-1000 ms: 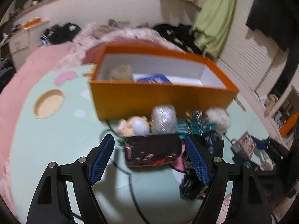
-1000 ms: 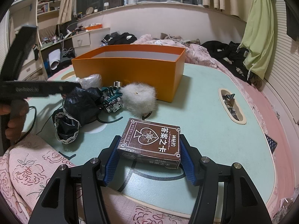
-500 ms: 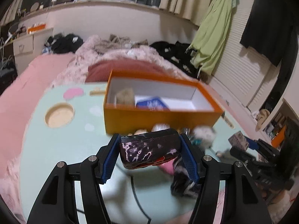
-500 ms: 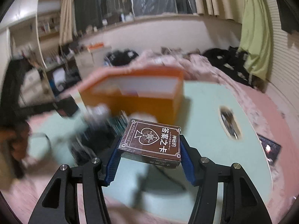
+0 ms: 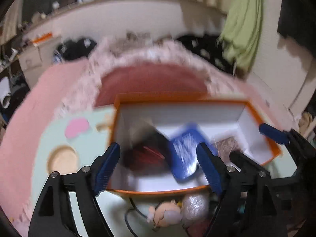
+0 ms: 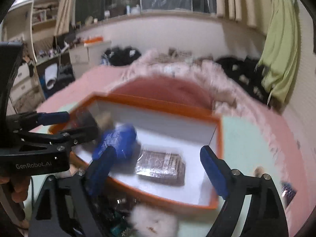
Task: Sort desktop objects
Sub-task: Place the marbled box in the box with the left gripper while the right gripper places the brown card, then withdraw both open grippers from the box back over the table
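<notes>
The orange box (image 5: 197, 98) with a white inside lies open below both grippers, and also shows in the right wrist view (image 6: 158, 102). My left gripper (image 5: 160, 165) is open above its left part, where a blurred dark red-and-black pouch (image 5: 146, 148) lies beside a blue item (image 5: 185, 148). My right gripper (image 6: 158, 169) is open above the right part, where the brown card box (image 6: 161, 166) lies flat on the box floor. The blue item (image 6: 116, 140) sits left of it. The left gripper (image 6: 51, 122) shows at the left edge.
On the mint table (image 5: 49, 138) in front of the box lie a small doll (image 5: 167, 213), a silver ball (image 5: 195, 207) and a white fluffy puff (image 6: 154, 221). A round recess (image 5: 63, 160) is at the table's left. Pink bedding (image 6: 177, 73) lies behind.
Both grippers moved forward over the orange box and opened. The pouch left the left gripper and the brown card box left the right gripper; both now lie inside the box.
</notes>
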Demonstrator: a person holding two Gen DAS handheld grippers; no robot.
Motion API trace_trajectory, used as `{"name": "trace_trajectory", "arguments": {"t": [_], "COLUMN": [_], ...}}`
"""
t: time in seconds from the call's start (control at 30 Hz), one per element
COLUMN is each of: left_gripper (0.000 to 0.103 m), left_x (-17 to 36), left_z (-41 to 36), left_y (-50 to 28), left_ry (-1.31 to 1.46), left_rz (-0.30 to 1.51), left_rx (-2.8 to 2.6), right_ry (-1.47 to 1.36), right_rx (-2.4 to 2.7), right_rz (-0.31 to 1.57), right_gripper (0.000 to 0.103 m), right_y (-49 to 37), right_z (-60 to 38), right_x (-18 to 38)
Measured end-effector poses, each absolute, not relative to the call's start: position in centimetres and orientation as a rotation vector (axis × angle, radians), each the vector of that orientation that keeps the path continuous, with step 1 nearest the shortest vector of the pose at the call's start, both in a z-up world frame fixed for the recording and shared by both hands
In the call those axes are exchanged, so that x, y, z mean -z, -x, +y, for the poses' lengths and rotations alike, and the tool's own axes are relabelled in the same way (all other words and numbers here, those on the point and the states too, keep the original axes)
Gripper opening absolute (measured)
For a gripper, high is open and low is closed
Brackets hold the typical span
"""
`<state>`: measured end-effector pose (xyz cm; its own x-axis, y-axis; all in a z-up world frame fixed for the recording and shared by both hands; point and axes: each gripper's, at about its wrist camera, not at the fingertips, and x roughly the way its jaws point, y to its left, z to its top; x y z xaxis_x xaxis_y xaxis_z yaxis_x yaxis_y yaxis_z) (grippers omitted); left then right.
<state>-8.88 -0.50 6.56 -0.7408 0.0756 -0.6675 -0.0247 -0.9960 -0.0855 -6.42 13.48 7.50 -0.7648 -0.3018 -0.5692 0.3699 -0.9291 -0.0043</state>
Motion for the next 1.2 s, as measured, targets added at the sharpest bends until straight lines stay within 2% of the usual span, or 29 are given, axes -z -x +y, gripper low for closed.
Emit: {"name": "trace_trajectory", "arguments": {"t": [0.43, 0.6, 0.73, 0.83, 0.97, 1.1, 1.17, 1.2], "left_gripper": [0.087, 0.087, 0.087, 0.087, 0.087, 0.087, 0.099, 0.103], "left_x": [-6.8, -9.3, -9.9, -8.4, -4.4, -1.3, -0.8, -0.6], "left_z": [-0.7, -0.7, -0.8, -0.7, -0.9, -0.9, -0.4, 0.0], "left_y": [7.3, 3.8, 0.1, -2.4, -4.0, -3.5, -3.2, -3.1], "left_ry": [0.987, 0.888, 0.895, 0.978, 1.129, 1.277, 1.301, 1.303], "left_rz": [-0.135, -0.164, -0.121, -0.051, -0.076, -0.058, -0.012, 0.007], "left_rx": [-2.895, -2.893, -2.852, -2.824, -2.805, -2.8, -2.777, -2.761], "right_ry": [-0.825, -0.78, -0.795, -0.886, -1.048, -1.081, -1.101, -1.098], "right_rx": [2.642, 2.648, 2.663, 2.658, 2.64, 2.678, 2.663, 2.649], "right_rz": [0.148, 0.039, 0.047, 0.07, 0.083, 0.154, 0.21, 0.228], "right_gripper": [0.091, 0.091, 0.092, 0.092, 0.092, 0.095, 0.103, 0.103], "right_y": [6.3, 3.6, 0.1, -1.9, -3.7, -4.0, -3.8, -3.8], "right_z": [14.3, 16.1, 18.2, 19.7, 20.8, 20.5, 19.9, 19.5], "right_x": [-6.8, -8.8, -8.7, -6.9, -3.6, -2.5, -2.2, -2.1]}}
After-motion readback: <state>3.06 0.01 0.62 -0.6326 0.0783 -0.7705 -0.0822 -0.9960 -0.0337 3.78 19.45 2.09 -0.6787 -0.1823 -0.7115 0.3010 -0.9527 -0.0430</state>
